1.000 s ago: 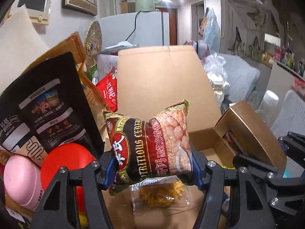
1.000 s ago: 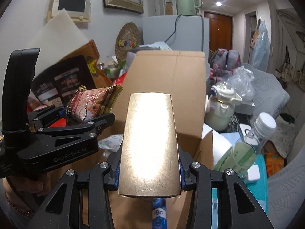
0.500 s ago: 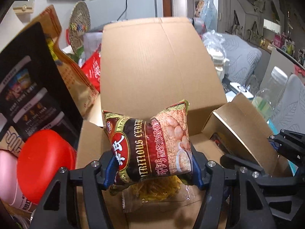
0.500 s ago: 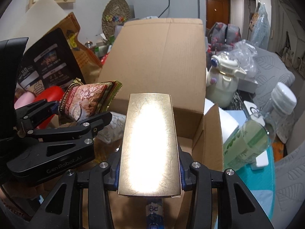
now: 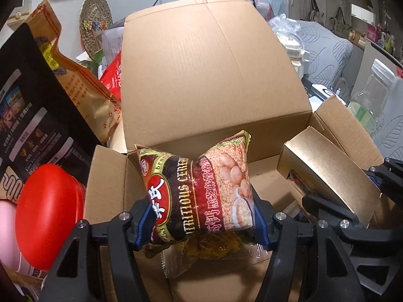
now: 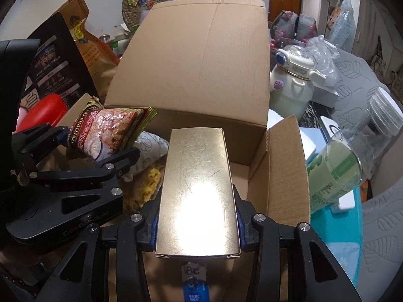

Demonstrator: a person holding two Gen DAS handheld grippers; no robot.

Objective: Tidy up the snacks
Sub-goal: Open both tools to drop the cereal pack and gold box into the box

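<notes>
My left gripper (image 5: 201,222) holds a dark red cereal bag (image 5: 199,193) between its blue pads. Its jaws are opening slightly, with the bag still pinched between them. It hangs over the open cardboard box (image 5: 214,63). Below it in the box lies a clear packet of yellow noodles (image 5: 206,249). My right gripper (image 6: 197,226) is shut on a shiny gold box (image 6: 199,191), held lengthwise over the right half of the cardboard box (image 6: 201,63). The cereal bag (image 6: 108,130) and left gripper (image 6: 83,156) show at the left of the right wrist view. The gold box (image 5: 327,171) shows at the right of the left wrist view.
Left of the box stand a red-lidded container (image 5: 47,214), a black bag (image 5: 30,125), a brown-gold bag (image 5: 75,80) and a red packet (image 5: 113,75). To the right are a plastic bottle (image 6: 352,161), a white teapot (image 6: 294,83) and a teal surface (image 6: 352,239).
Both grippers have come down toward the open box and tipped further downward, each keeping its load. The box floor and its snacks now show more.
</notes>
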